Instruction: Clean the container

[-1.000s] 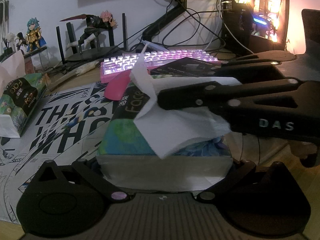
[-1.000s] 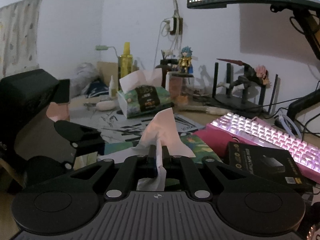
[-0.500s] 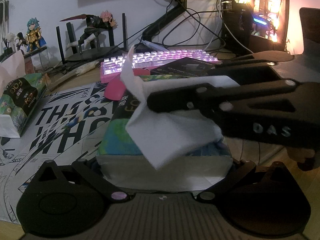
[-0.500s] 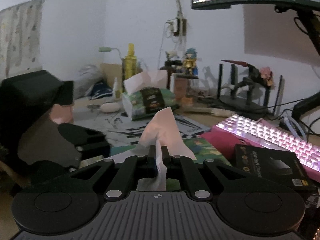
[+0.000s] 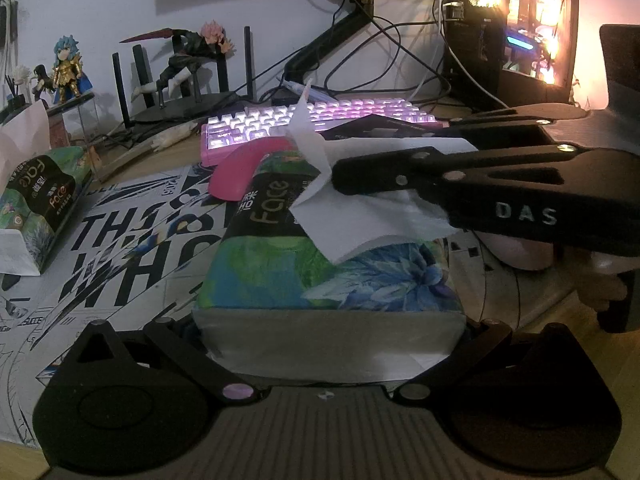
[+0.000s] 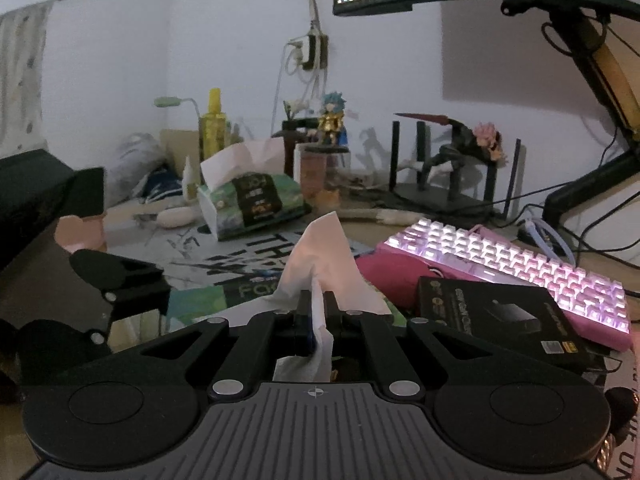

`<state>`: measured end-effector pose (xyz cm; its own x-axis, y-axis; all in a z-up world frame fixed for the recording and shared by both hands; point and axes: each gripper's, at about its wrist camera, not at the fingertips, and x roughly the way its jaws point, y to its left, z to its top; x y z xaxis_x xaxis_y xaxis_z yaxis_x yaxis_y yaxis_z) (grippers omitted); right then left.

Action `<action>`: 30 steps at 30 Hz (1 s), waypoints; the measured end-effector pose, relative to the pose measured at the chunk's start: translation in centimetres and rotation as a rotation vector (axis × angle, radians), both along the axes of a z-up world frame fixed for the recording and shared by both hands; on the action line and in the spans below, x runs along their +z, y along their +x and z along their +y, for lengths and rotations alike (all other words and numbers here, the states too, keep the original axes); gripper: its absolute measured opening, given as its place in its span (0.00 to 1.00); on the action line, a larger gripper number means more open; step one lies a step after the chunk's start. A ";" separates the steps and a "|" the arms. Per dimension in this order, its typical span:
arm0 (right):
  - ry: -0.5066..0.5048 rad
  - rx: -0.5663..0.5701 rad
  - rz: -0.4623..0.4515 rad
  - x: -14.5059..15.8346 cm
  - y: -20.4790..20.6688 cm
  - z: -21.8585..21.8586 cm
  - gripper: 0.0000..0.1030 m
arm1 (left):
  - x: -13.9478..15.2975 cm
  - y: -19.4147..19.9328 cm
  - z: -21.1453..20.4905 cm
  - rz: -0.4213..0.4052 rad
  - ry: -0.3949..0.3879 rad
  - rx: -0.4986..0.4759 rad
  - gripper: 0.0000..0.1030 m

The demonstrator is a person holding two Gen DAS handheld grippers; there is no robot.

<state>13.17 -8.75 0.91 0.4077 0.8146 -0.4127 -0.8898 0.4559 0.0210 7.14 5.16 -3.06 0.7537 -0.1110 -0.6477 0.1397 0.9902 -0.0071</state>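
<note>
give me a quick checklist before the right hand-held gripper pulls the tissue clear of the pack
1. Right hand-held gripper shut on the tissue: ok, the sheet is pinched between its fingers.
2. Left hand-held gripper bracing the tissue pack: ok, its fingers straddle the pack's near end.
3. Tissue free of the pack: cannot tell, its lower edge lies on the top and the opening is hidden.
4. Tissue untorn: ok, no tear shows.
5. Pull path clear: not ok, a black box and the pink keyboard sit close on the right.
6. Container to clean in sight: not ok, none shows in either view.
</note>
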 end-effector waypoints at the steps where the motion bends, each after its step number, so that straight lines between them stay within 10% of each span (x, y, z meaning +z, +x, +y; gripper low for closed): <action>1: 0.001 -0.002 0.000 0.0 0.0 0.0 0.06 | 0.0 0.0 0.0 0.000 0.000 0.000 1.00; 30: 0.005 -0.034 0.000 -0.8 0.6 0.0 0.07 | 0.8 -3.6 -0.7 -0.078 0.065 0.041 1.00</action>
<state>13.80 -8.73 0.13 0.4351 0.8024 -0.4084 -0.8736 0.4860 0.0240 3.49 4.47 -2.25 0.8050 -0.0385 -0.5921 0.0966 0.9931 0.0668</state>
